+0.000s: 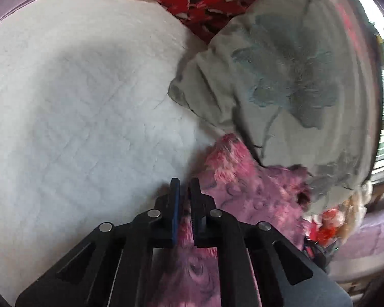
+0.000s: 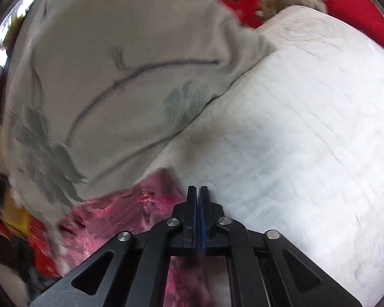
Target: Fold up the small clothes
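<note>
The pink fleece garment (image 1: 245, 192) lies bunched on the white quilted bedspread (image 1: 76, 102) (soft, light, floppy, best pinched at an edge), left gripper (image 1: 184, 186) seemingly clamped on it, right gripper (image 2: 197, 192) closed empty.

Each claw, left (image 1: 184, 183) and right (image 2: 197, 189), was built from black angular linkage arms, joined by round silver pins and lined with blue pads.

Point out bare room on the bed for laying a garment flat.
Free: the white quilt, bordered by the grey flowered cloth, the red printed fabric and the pink fuzzy garment. It shows again in the right wrist view. Crowded: the side where those fabrics overlap.
</note>
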Action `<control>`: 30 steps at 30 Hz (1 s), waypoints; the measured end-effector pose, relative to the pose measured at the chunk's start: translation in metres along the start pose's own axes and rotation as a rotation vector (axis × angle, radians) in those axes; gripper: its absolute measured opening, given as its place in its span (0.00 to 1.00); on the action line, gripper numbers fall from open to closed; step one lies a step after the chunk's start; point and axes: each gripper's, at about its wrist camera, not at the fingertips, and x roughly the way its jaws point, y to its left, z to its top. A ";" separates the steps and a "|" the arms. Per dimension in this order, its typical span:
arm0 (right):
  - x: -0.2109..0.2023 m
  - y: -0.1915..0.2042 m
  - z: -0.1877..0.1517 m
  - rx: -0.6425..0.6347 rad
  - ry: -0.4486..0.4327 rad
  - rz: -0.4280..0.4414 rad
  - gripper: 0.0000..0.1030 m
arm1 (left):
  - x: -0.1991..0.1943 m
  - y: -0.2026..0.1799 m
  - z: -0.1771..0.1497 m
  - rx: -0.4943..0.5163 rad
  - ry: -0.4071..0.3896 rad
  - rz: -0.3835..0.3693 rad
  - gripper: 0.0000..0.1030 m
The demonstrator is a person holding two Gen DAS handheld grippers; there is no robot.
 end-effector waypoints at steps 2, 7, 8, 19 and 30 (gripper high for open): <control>-0.016 -0.006 -0.009 0.013 -0.004 0.074 0.12 | -0.014 0.001 -0.013 0.018 0.012 -0.037 0.06; -0.033 -0.010 -0.050 -0.083 0.080 0.098 0.40 | -0.031 -0.004 -0.058 0.076 0.055 -0.105 0.27; -0.031 -0.009 -0.057 -0.098 0.102 0.074 0.40 | -0.034 -0.003 -0.067 0.067 0.063 -0.121 0.27; -0.085 -0.031 -0.112 -0.144 0.099 0.064 0.42 | -0.085 0.035 -0.164 -0.023 0.119 -0.217 0.43; -0.109 -0.049 -0.148 -0.137 0.108 0.100 0.12 | -0.041 0.037 -0.171 -0.254 0.129 -0.246 0.07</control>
